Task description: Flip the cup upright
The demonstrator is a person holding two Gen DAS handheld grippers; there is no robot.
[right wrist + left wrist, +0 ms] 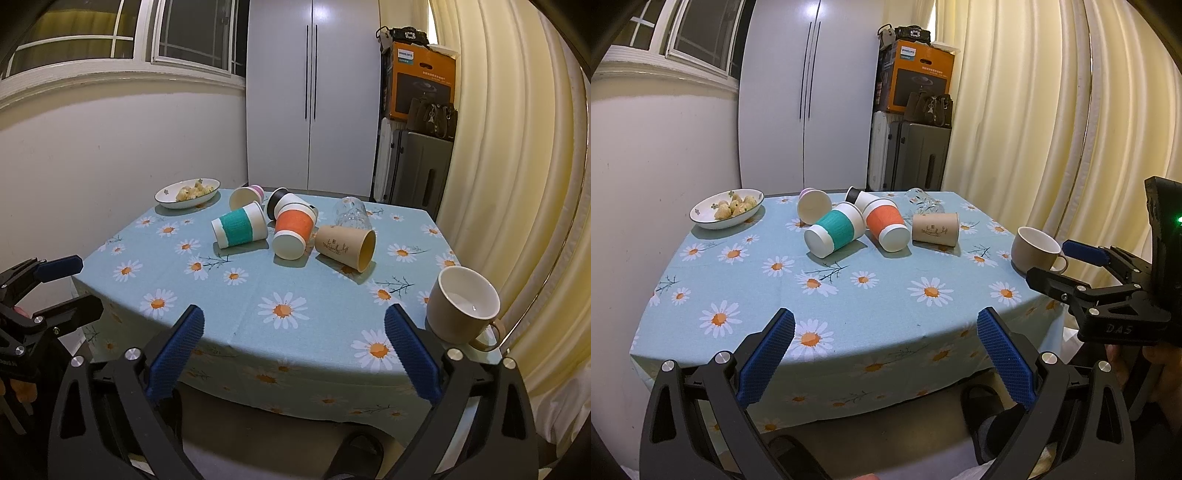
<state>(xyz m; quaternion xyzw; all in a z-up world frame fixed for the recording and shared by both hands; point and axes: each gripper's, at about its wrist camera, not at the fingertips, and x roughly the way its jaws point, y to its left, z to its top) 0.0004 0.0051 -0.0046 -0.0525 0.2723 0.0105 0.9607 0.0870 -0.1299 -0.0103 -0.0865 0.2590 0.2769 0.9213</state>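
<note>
Several cups lie on their sides mid-table: a teal-sleeved cup, an orange-sleeved cup, a brown paper cup, a pink-based cup, a black-and-white cup and a clear glass. A beige mug stands upright at the right edge. My left gripper is open and empty before the front edge. My right gripper is open and empty, also short of the table, left of the mug.
A white bowl of snacks sits at the far left corner. The daisy tablecloth hangs over the front edge. A wall is at the left, curtains at the right, a cabinet, suitcase and boxes behind.
</note>
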